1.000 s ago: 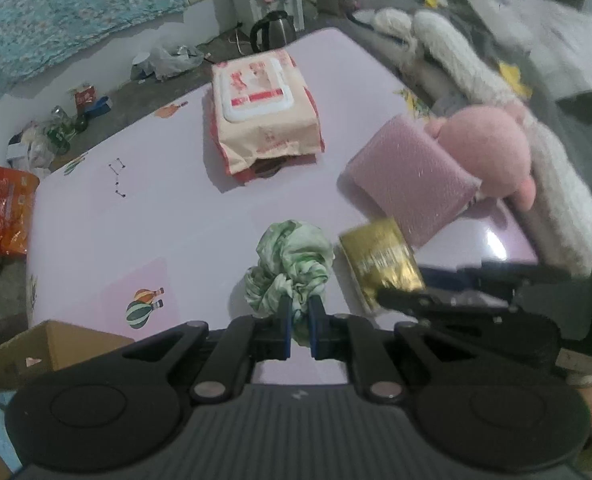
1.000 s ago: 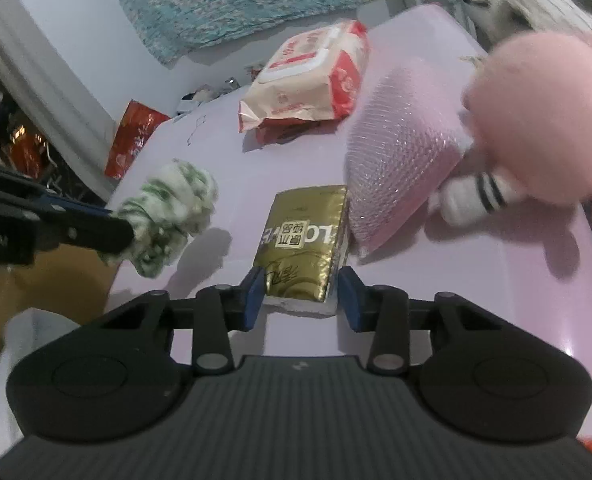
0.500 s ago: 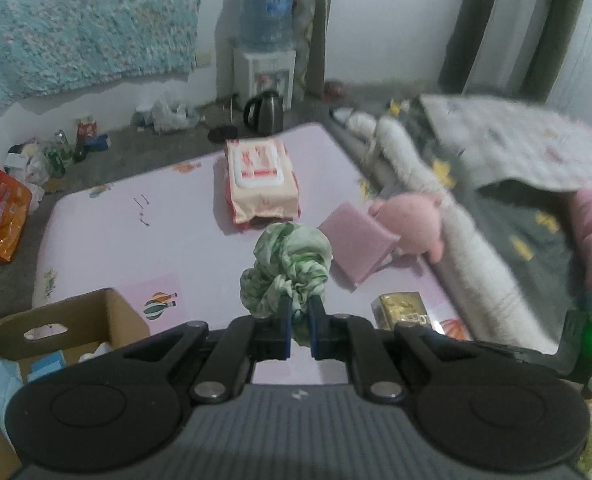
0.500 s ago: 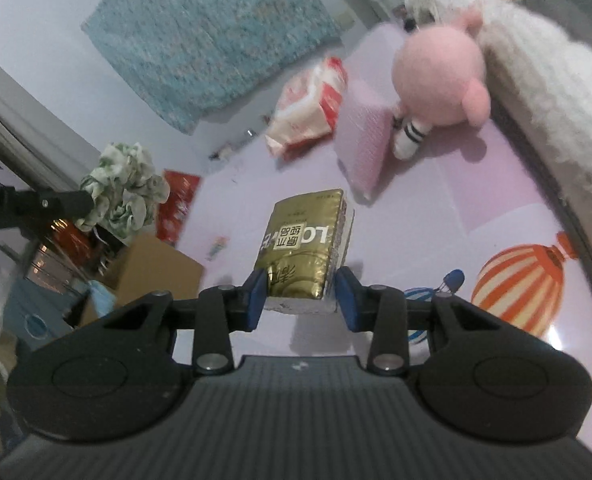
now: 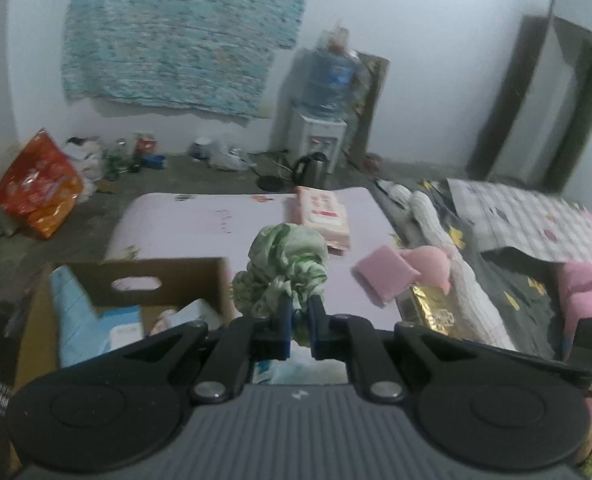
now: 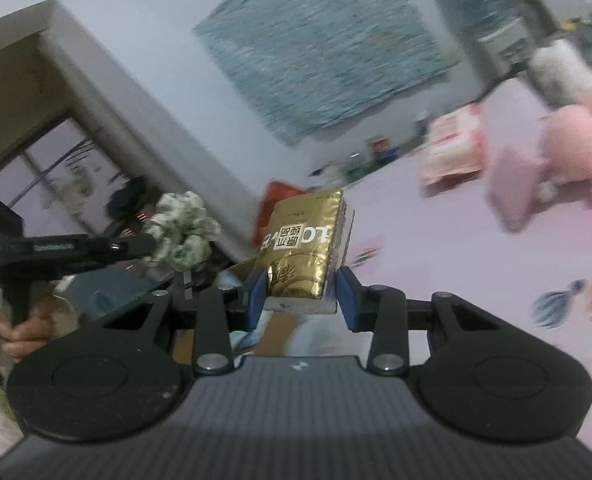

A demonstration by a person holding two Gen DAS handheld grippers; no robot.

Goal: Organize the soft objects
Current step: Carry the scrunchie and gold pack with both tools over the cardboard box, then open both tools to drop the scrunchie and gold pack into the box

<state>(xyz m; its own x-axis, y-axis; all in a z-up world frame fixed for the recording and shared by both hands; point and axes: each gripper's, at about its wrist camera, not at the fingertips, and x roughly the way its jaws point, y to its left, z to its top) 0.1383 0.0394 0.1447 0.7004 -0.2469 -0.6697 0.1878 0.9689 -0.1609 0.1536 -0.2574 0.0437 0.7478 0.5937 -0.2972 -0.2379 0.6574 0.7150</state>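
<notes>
My left gripper (image 5: 299, 328) is shut on a green-and-white cloth scrunchie (image 5: 283, 270) and holds it in the air over the right edge of an open cardboard box (image 5: 143, 280). My right gripper (image 6: 300, 298) is shut on a gold tissue pack (image 6: 304, 248), lifted off the pink mat (image 6: 476, 248); the pack also shows in the left wrist view (image 5: 436, 310). The scrunchie also shows in the right wrist view (image 6: 181, 230), at the left. On the mat lie a red-and-cream wet-wipe pack (image 5: 324, 216), a pink sponge (image 5: 384, 278) and a pink plush toy (image 5: 428, 266).
The box holds light-blue and white packs (image 5: 95, 324). A white furry roll (image 5: 436, 224) and bedding lie right of the mat. An orange bag (image 5: 35, 192), a kettle (image 5: 312, 168) and a water dispenser (image 5: 324, 120) stand on the floor by the far wall.
Both grippers have lifted up and swung left toward the box with their loads. The tissue pack left the mat; the box has come into full view under the scrunchie.
</notes>
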